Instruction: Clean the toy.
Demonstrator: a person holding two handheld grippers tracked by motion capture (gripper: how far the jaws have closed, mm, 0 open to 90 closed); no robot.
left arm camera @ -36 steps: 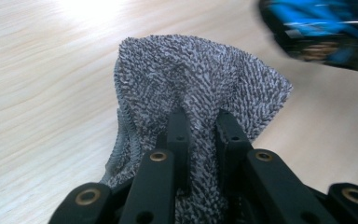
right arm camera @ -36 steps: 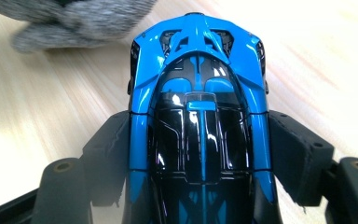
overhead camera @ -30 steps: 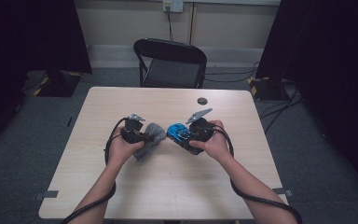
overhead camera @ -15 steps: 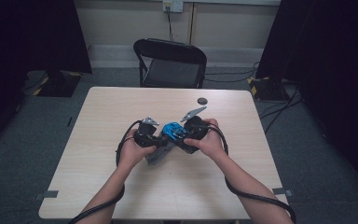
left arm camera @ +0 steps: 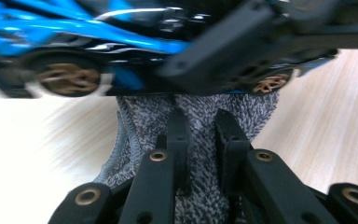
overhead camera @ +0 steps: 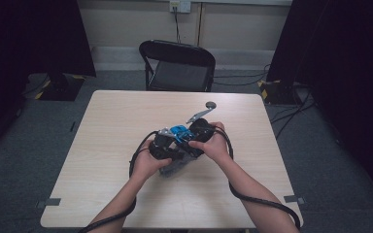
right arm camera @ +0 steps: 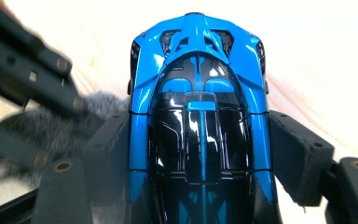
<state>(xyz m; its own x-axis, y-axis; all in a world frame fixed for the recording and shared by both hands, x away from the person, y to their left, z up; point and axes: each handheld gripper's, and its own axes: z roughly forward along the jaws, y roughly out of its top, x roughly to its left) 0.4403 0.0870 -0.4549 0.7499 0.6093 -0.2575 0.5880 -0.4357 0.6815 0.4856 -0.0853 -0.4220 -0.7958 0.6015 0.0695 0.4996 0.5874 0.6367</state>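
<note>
At the middle of the table (overhead camera: 102,145) the person's two hands meet close together. The right gripper (overhead camera: 200,132) has its jaws clamped against both flanks of a blue toy car (right arm camera: 200,116), holding it nose away from its camera. The left gripper (overhead camera: 164,145) has its jaws pinched together on a grey knitted cloth (left arm camera: 200,116), which hangs just under the car; in the left gripper view the car's gold wheels sit right above the cloth's upper edge, though I cannot tell whether they touch. In the high view the cloth bunches on the tabletop beneath the hands.

Little else is near. A small dark round object (overhead camera: 210,104) lies on the table beyond the right hand, towards the far edge, well apart from the car. A black folding chair (overhead camera: 177,65) stands behind the far edge. Cables trail from both grippers back along the forearms and off the near edge.

The bare wood runs wide to left and right of the hands, and the near strip is open too.
</note>
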